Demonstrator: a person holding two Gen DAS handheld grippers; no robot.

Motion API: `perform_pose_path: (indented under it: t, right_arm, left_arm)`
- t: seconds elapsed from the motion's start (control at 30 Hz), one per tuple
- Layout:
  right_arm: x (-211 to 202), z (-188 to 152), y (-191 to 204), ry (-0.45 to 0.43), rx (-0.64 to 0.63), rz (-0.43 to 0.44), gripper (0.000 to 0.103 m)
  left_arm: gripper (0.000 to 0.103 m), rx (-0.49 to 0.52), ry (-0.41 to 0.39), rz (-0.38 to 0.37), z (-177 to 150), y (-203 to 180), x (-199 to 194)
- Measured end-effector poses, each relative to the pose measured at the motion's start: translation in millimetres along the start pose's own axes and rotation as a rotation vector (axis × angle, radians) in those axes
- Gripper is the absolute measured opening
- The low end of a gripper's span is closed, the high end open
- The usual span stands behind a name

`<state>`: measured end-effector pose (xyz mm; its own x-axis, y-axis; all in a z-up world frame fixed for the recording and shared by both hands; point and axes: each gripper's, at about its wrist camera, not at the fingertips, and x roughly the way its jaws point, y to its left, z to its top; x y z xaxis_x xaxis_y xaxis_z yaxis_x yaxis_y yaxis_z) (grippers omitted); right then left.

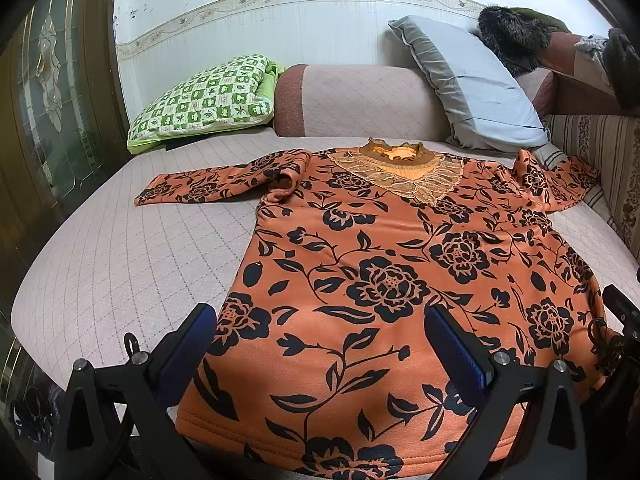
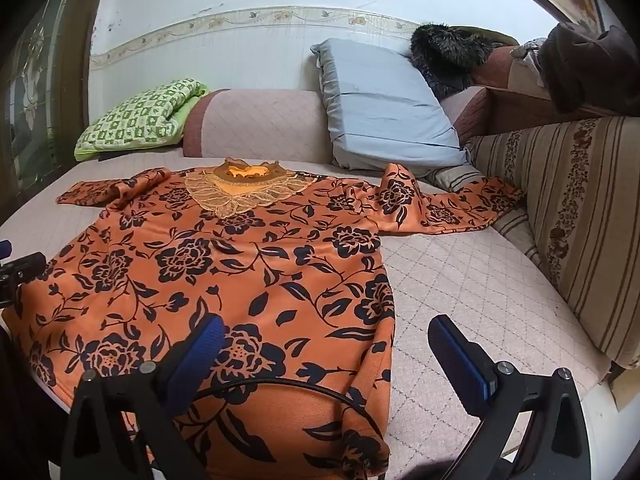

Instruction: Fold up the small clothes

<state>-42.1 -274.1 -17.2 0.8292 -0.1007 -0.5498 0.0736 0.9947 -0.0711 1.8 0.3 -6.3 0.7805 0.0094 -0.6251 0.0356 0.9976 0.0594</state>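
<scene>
Sweater (image 1: 384, 280) (image 2: 224, 272), orange with black flower print, lies flat and face up on the bed (image 1: 120, 264) (image 2: 460, 280), collar (image 1: 400, 152) (image 2: 248, 172) toward the far end, hem at the near edge. Lace trim below the collar. One sleeve (image 1: 224, 180) (image 2: 112, 190) spread out to the left, wrinkled near the shoulder. Other sleeve (image 1: 556, 184) (image 2: 448, 204) spread right, its end touching the striped cushion (image 2: 580, 220) (image 1: 600, 148) along the bed's right side.

Left hand-held gripper (image 1: 320, 332): jaws wide apart, nothing between them, over the hem's left part; left finger just beside the sweater's left edge, right finger over the fabric. Whether the pads touch the cloth, cannot tell.

Right hand-held gripper (image 2: 326, 344): jaws wide apart, holding nothing, straddling the sweater's right side edge; left finger over the fabric, right finger over bare bed cover. Black cable (image 2: 280, 384) runs across the sweater near the hem.

At the far end: green checked pillow (image 1: 204, 96) (image 2: 140, 120) on the left, pink bolster (image 1: 352, 100) (image 2: 256, 124) in the middle, grey-blue pillow (image 1: 472, 84) (image 2: 384, 108) leaning to its right, dark furry item (image 1: 512, 32) (image 2: 448, 52) behind that. White wall (image 1: 260, 28) (image 2: 224, 52) with a patterned border.
</scene>
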Motion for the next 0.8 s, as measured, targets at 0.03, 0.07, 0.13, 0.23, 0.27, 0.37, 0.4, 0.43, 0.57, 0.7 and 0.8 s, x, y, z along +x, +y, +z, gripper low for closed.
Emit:
perform_pose_path:
  t: [0.03,0.07,0.13,0.23,0.27,0.37,0.4,0.43,0.57,0.7,0.8]
  right_arm:
    - [0.0,0.0,-0.1,0.000,0.000,0.001,0.103]
    - [-0.1,0.1,0.4,0.000,-0.001,0.000,0.103]
    - [-0.1,0.2,0.3,-0.001,0.000,0.001,0.103]
    - [-0.2,0.2,0.3,0.000,0.000,0.001,0.103]
    - [-0.2,0.2,0.2,0.000,0.000,0.001,0.103]
    - [-0.1,0.1,0.4,0.000,-0.001,0.002,0.103]
    - [0.0,0.1,0.5,0.000,-0.001,0.002,0.103]
    - [-0.1,0.0,0.6,0.000,-0.001,0.002,0.103]
    - [0.1,-0.1,0.7,-0.001,0.000,0.002,0.103]
    - [-1.4,0.6,1.8,-0.005,0.001,0.005,0.103]
    - [-1.7,1.1,3.0,-0.006,0.003,0.007,0.103]
  left_arm:
    - [0.103,0.001,-0.001,0.000,0.1,0.3,-0.2]
    - [0.103,0.002,-0.003,0.000,0.0,0.4,-0.2]
    - [0.103,0.001,-0.002,0.001,0.2,0.3,-0.1]
    - [0.103,0.002,-0.003,0.001,0.2,0.4,-0.3]
    - [0.103,0.001,-0.003,0.000,0.3,0.4,-0.3]
    - [0.103,0.002,-0.003,0.002,0.4,0.3,-0.3]
    - [0.103,0.003,-0.003,0.002,0.5,0.3,-0.5]
    - [0.103,0.003,-0.002,0.002,0.1,0.2,0.2]
    - [0.103,0.003,-0.003,0.003,0.6,0.3,-0.5]
    - [0.103,0.011,-0.006,0.012,1.1,0.5,-0.3]
    - [0.103,0.008,-0.004,0.010,0.8,0.5,0.9]
